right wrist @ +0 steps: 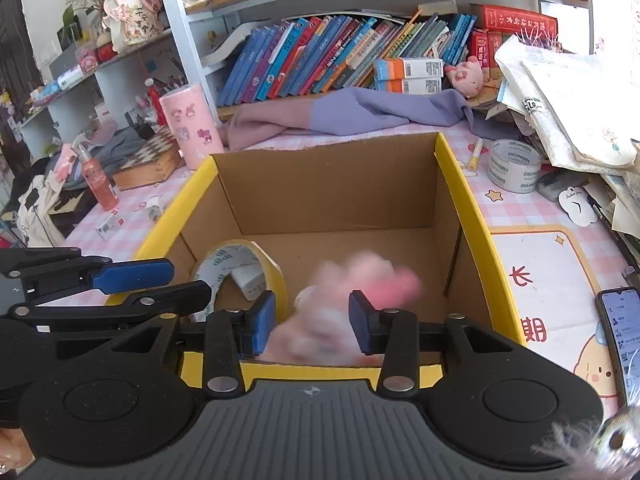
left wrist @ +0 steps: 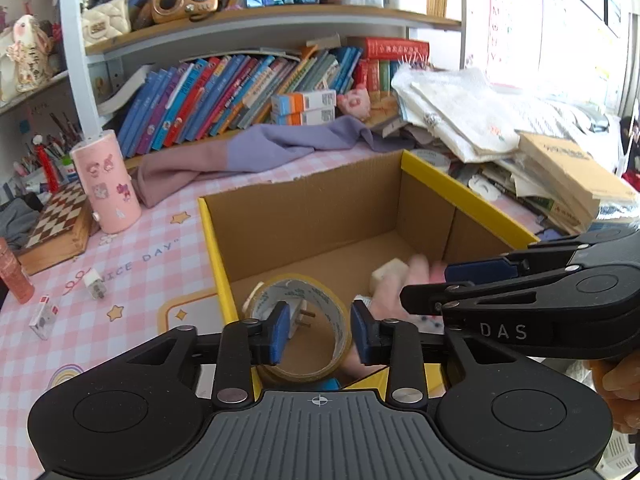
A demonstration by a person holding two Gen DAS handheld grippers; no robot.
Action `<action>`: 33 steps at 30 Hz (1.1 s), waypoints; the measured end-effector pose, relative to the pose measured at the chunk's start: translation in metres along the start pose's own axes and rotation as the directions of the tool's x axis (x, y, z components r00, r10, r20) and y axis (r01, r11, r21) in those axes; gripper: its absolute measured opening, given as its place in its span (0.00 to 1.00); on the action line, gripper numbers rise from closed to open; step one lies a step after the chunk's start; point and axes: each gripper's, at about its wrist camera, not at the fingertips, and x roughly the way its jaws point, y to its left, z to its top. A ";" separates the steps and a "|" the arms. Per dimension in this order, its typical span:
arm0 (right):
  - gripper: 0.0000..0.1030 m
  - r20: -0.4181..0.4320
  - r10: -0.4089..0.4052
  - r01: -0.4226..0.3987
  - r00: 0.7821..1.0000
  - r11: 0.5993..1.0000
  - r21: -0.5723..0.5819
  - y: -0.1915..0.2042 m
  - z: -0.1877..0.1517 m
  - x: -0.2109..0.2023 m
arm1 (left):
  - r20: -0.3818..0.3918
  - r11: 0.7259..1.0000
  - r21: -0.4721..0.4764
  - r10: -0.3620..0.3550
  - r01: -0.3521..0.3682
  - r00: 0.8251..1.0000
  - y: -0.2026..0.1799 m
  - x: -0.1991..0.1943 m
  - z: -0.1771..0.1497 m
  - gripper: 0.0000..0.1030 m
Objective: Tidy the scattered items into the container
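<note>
A yellow-rimmed cardboard box [left wrist: 452,184] [right wrist: 468,196] stands on the pink checked table. Inside lie a roll of yellowish tape [left wrist: 320,360] [right wrist: 276,270], a white plug [left wrist: 298,320] [right wrist: 250,278] and a pale eraser-like block [left wrist: 386,274]. A blurred pink soft item [right wrist: 344,304] [left wrist: 416,280] is in mid-fall into the box, just below my right gripper [right wrist: 312,326], which is open above the box's near edge. My left gripper [left wrist: 320,332] is open and empty above the tape roll. Each gripper shows in the other's view, the right [left wrist: 520,292] and the left [right wrist: 100,284].
On the table left of the box lie a white charger [left wrist: 94,282], a small red-and-white box [left wrist: 44,316], a pink cylinder [left wrist: 106,184] and a chessboard [left wrist: 60,216]. Right of the box are a grey tape roll [right wrist: 514,164], a glue stick [right wrist: 475,154], a phone [right wrist: 620,328] and stacked papers.
</note>
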 end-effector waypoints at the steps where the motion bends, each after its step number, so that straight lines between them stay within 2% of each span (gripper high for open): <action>1: 0.39 0.003 -0.003 0.003 1.000 1.000 0.001 0.001 0.000 -0.002 | 0.010 1.000 -0.002 0.004 -0.004 1.000 0.000 -0.003 0.000 0.40; 3: 0.39 0.007 -0.013 0.013 1.000 1.000 0.008 0.002 -0.002 -0.005 | 0.022 1.000 -0.004 0.014 -0.014 1.000 0.001 -0.007 0.000 0.55; 8: 0.39 0.029 -0.035 0.035 0.999 0.999 0.005 0.007 -0.007 -0.017 | 0.042 1.000 -0.008 0.004 -0.004 0.999 0.004 -0.019 -0.005 0.59; 14: 0.40 0.087 -0.085 0.086 0.993 0.996 -0.002 0.020 -0.019 -0.038 | 0.079 1.000 0.000 -0.016 0.016 0.997 0.008 -0.041 -0.017 0.70; 17: 0.40 0.114 -0.122 0.124 0.986 0.992 -0.008 0.028 -0.026 -0.048 | 0.072 1.000 -0.011 -0.024 0.025 0.997 0.013 -0.048 -0.026 0.70; 27: 0.40 0.052 -0.192 0.189 0.980 0.980 0.057 0.056 -0.062 -0.065 | 0.051 0.997 -0.014 -0.078 0.078 0.996 0.032 -0.075 -0.056 0.70; 33: 0.40 0.049 -0.212 0.209 0.976 0.976 0.065 0.084 -0.079 -0.077 | 0.034 0.994 0.001 -0.109 0.109 0.993 0.038 -0.090 -0.070 0.70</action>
